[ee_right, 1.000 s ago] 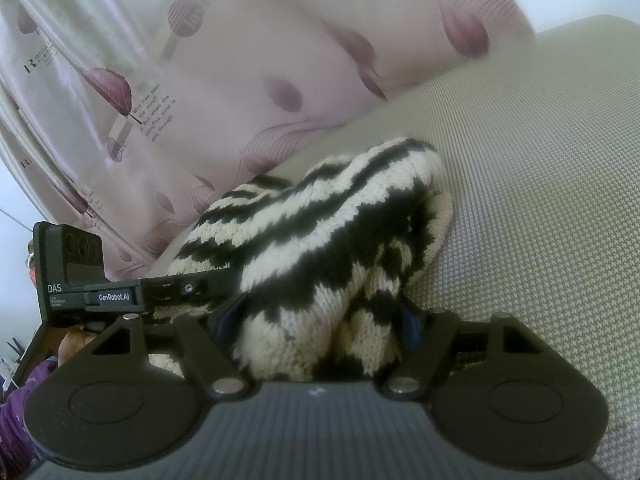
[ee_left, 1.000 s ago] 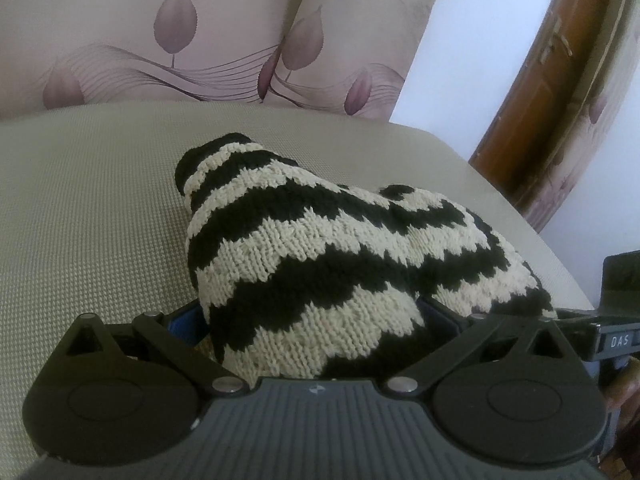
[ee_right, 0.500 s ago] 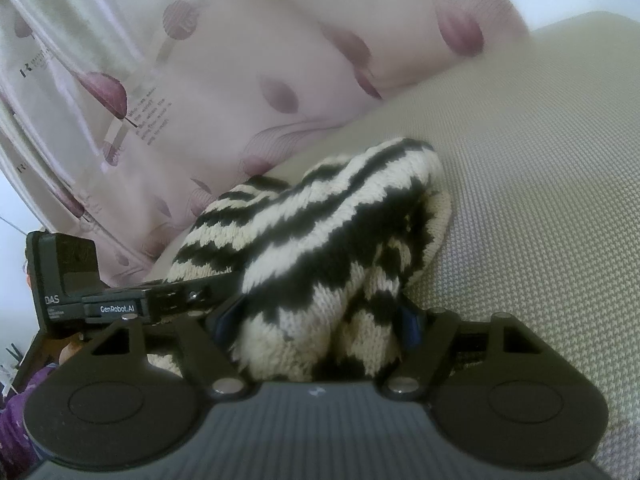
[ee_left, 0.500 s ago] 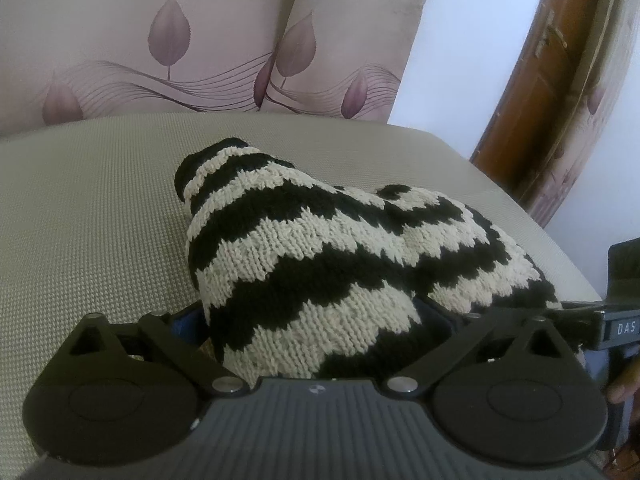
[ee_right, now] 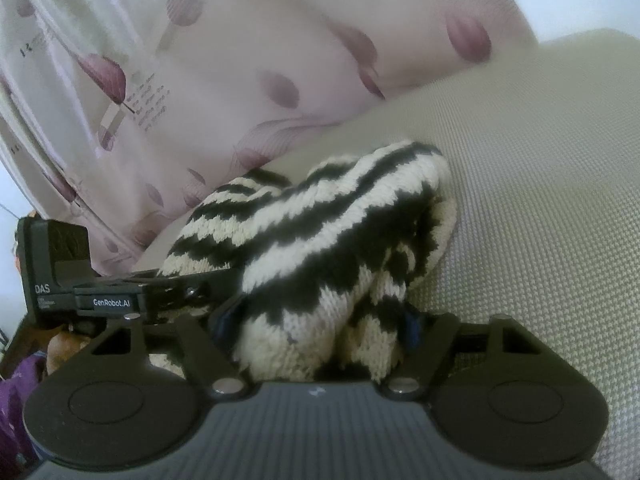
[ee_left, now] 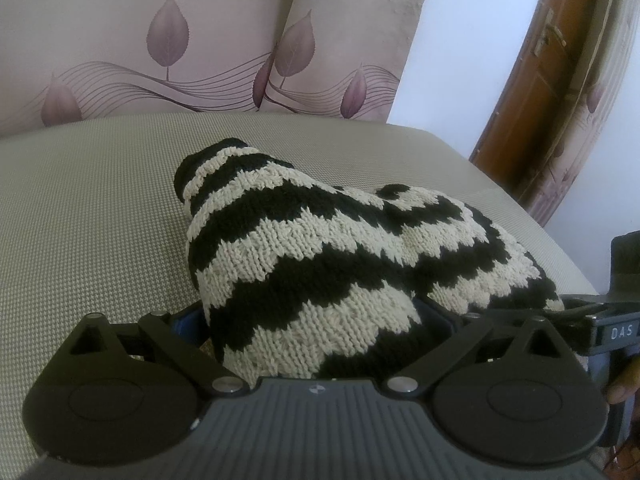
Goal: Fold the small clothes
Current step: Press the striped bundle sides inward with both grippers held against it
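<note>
Under everything you have the broad beige woven surface (ee_left: 100,216), running back to a pale curtain (ee_left: 168,40) printed with mauve leaves, with a brown wooden door frame (ee_left: 532,92) off to the right in your left wrist view. On the surface sits the task's thing, a small black-and-cream striped knitted garment (ee_left: 320,264), bunched into a rounded heap that rests on the weave at its far end and rises toward you. Your left gripper (ee_left: 316,320) has the near end of the heap filling the gap between its fingers, the blue pads barely showing on either side of the wool; the pads appear to press on it, so you have a wide hold on the garment. Your right gripper (ee_right: 320,320) takes the other end of the same heap, a thick folded lump of knit between its fingers, and its jaws are closing on that lump. In the right wrist view the black body of the left gripper reaches in from the left beside the garment.
</note>
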Demonstrator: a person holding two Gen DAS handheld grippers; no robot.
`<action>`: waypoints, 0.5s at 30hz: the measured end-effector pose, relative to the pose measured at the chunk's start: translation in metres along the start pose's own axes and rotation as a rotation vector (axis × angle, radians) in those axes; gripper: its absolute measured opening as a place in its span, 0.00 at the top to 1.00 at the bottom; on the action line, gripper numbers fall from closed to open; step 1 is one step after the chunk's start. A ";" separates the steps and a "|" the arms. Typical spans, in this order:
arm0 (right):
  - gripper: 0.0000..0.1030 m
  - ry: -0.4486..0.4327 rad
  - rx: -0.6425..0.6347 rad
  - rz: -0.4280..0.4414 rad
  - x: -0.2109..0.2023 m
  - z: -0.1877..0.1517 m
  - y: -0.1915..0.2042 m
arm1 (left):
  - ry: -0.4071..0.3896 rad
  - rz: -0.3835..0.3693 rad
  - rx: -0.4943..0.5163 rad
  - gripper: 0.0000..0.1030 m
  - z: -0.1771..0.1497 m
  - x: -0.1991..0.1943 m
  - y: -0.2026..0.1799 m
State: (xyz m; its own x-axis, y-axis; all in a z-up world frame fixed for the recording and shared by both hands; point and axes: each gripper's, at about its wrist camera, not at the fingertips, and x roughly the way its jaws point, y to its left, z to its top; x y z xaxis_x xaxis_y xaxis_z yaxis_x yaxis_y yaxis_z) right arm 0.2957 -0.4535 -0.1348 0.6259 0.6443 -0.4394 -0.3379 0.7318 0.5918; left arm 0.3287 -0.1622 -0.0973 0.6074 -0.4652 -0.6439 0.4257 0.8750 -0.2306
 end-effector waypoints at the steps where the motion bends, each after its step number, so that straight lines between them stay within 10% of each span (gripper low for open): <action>1: 0.34 -0.001 0.003 0.001 0.000 0.000 0.000 | -0.001 0.001 0.001 0.03 0.000 0.000 0.000; 7: 0.45 -0.008 -0.020 0.000 0.001 -0.001 0.003 | -0.019 0.012 0.024 0.06 -0.002 -0.001 -0.004; 15: 0.35 0.013 0.049 0.040 0.003 0.002 -0.009 | -0.018 0.009 0.022 0.07 -0.002 -0.002 -0.004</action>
State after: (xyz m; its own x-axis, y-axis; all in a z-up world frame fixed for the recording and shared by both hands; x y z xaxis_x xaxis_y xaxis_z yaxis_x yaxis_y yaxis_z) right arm 0.3022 -0.4586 -0.1406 0.6033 0.6759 -0.4233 -0.3277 0.6940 0.6411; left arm 0.3244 -0.1641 -0.0962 0.6234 -0.4599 -0.6324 0.4349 0.8760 -0.2084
